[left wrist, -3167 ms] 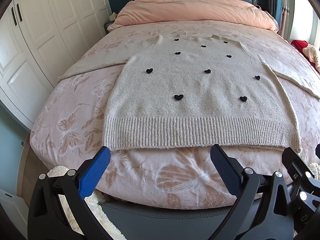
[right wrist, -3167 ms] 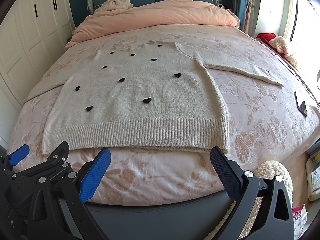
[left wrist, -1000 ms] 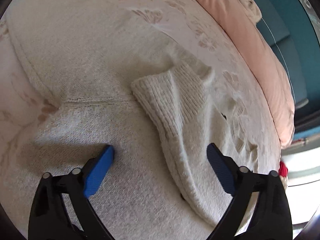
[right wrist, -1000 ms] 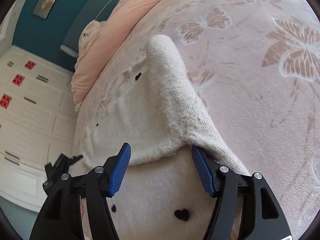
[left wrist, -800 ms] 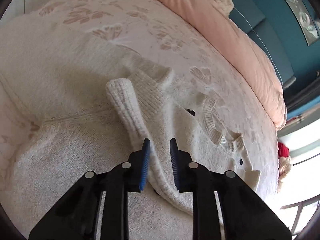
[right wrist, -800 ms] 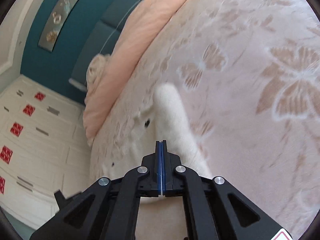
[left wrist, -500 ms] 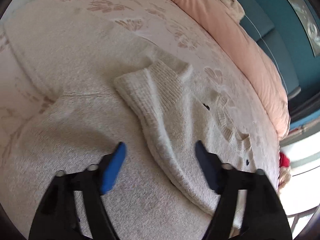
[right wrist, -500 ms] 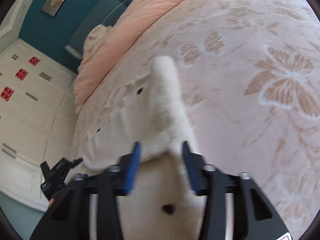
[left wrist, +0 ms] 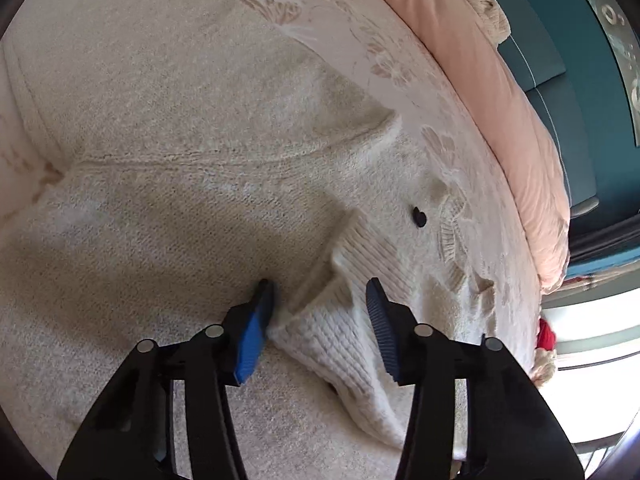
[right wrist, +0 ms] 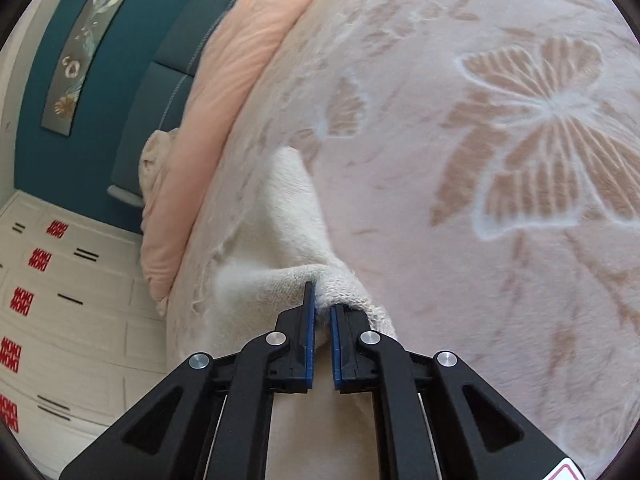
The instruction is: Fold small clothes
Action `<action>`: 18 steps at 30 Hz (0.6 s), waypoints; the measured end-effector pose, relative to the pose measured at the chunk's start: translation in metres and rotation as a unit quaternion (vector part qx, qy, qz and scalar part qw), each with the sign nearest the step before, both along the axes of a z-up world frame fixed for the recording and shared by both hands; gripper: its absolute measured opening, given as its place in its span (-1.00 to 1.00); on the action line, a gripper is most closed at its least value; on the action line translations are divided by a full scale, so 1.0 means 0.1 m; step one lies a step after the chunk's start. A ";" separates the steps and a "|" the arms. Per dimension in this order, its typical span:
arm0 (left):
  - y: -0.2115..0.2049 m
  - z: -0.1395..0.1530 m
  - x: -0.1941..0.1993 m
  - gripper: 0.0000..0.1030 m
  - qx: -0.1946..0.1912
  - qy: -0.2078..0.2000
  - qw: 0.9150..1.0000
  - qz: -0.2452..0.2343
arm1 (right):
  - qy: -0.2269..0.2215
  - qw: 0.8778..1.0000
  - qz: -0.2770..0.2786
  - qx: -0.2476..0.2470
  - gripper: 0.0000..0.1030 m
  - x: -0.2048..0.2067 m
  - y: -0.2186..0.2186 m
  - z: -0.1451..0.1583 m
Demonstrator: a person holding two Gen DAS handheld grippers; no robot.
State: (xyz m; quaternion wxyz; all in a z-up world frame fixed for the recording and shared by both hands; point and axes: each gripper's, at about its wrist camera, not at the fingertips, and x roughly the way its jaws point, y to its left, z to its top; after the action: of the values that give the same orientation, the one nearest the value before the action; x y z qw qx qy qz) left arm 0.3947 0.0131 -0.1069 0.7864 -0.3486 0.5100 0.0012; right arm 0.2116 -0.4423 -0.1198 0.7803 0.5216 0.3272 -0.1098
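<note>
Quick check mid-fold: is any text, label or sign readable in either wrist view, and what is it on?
"囍": likely reading of the red decals, sideways and blurred, repeated on the white wardrobe doors.
Red-edged sticker on the right gripper: cut off by the frame edge, unreadable.
Sweater: no label or print shows.

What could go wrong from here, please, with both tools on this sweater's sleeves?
The right tool pinches only a small bunch of sleeve knit, so it could slip out when pulled. The left tool is open astride the ribbed cuff; closing may also catch the sweater body beneath, dragging the fold askew.
</note>
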 end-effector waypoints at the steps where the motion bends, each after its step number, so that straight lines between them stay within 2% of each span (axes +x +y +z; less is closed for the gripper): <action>1: -0.05 0.01 -0.01 -0.17 0.021 -0.005 1.000 -0.012 | 0.002 1.000 0.014 0.005 -0.90 0.01 -0.01 -0.04; 4: -0.14 0.04 -0.03 -0.30 0.068 -0.013 0.997 -0.037 | 0.015 0.998 0.045 -0.038 -0.80 0.05 0.11 0.18; 6: -0.11 0.03 -0.03 -0.49 0.072 -0.013 0.996 -0.041 | 0.018 0.996 0.045 -0.081 -0.79 -0.04 0.21 0.40; 7: -0.08 0.02 -0.02 -0.52 0.070 -0.013 0.997 -0.042 | 0.021 0.993 0.039 -0.113 -0.79 -0.11 0.25 0.50; 8: -0.06 0.01 -0.02 -0.57 0.069 -0.012 0.997 -0.045 | 0.029 0.988 0.036 -0.148 -0.71 -0.15 0.32 0.58; 9: -0.06 0.01 -0.02 -0.59 0.074 -0.011 0.996 -0.049 | 0.034 0.982 0.040 -0.181 -0.70 -0.17 0.38 0.63; 11: -0.09 0.03 -0.01 -0.60 0.091 -0.010 0.994 -0.058 | 0.056 0.967 0.089 -0.232 -0.68 0.03 0.55 0.60; 13: -0.13 0.05 -0.02 -0.60 0.109 -0.009 0.992 -0.067 | 0.124 0.944 0.140 -0.272 -0.73 0.28 0.64 0.36; 14: -0.12 0.08 -0.03 -0.61 0.115 -0.009 0.991 -0.073 | 0.142 0.935 0.147 -0.290 -0.75 0.34 0.67 0.32; 15: -0.09 0.13 -0.05 -0.61 0.115 -0.012 0.990 -0.077 | 0.141 0.930 0.144 -0.309 -0.65 0.28 0.73 0.40; 17: 0.18 0.31 -0.13 -0.58 0.096 -0.038 0.993 -0.063 | 0.109 0.929 0.150 -0.319 -0.53 0.15 0.89 0.65; 18: 0.40 0.40 -0.18 -0.49 0.086 -0.051 0.994 -0.048 | 0.090 0.930 0.155 -0.320 -0.33 0.05 0.98 0.76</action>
State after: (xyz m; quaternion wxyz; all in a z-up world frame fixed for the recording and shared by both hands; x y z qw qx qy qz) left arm 0.3764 0.0527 -0.0673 0.8375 -0.2548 0.4833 -0.0107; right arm 0.2171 -0.3448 -0.0435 0.8804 0.1750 0.4201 -0.1330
